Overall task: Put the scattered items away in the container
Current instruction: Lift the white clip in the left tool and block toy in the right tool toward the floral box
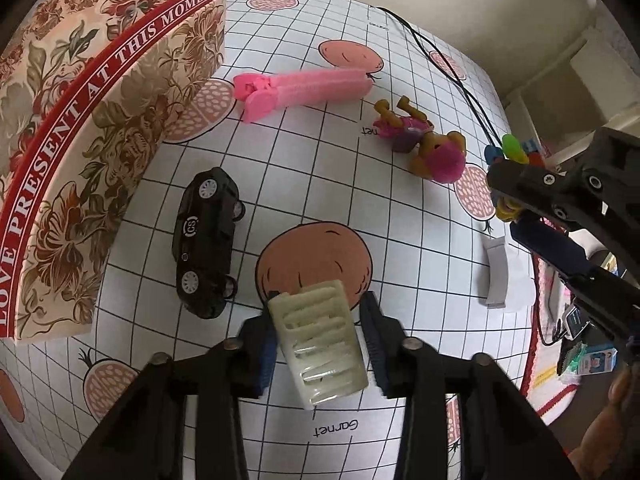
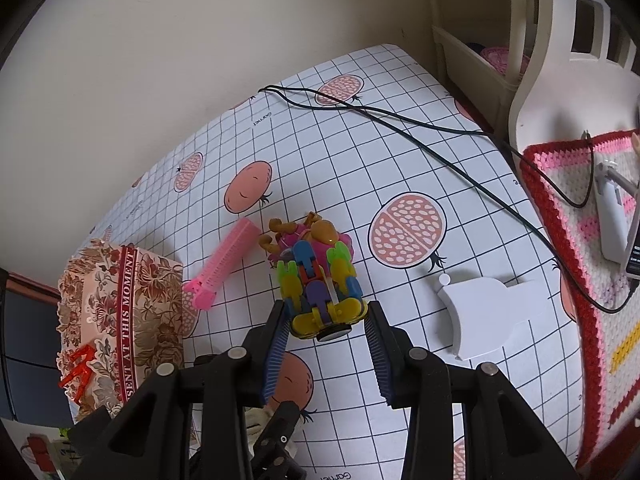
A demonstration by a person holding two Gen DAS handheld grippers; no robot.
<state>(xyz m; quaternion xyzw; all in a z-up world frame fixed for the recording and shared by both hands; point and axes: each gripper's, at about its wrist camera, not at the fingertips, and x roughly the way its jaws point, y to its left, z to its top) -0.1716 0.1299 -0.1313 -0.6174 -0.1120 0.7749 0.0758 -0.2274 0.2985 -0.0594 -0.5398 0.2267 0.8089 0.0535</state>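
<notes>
The left tool [image 1: 320,344] clamps a pale slotted block [image 1: 318,344] above the worktop [image 1: 400,240]. The right tool [image 2: 326,322] grips a multicoloured toy [image 2: 320,292]. The floral box [image 2: 120,312] holds a red toy [image 2: 78,372].

A home: fruit-print tablecloth [image 2: 400,152], crocheted mat [image 2: 568,216], cream shelf unit [image 2: 520,40].

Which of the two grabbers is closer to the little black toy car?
Left. The left gripper, straddling a cream slatted piece, sits just beside the black toy car. The right gripper, holding a colourful block toy, is across the mat.
</notes>
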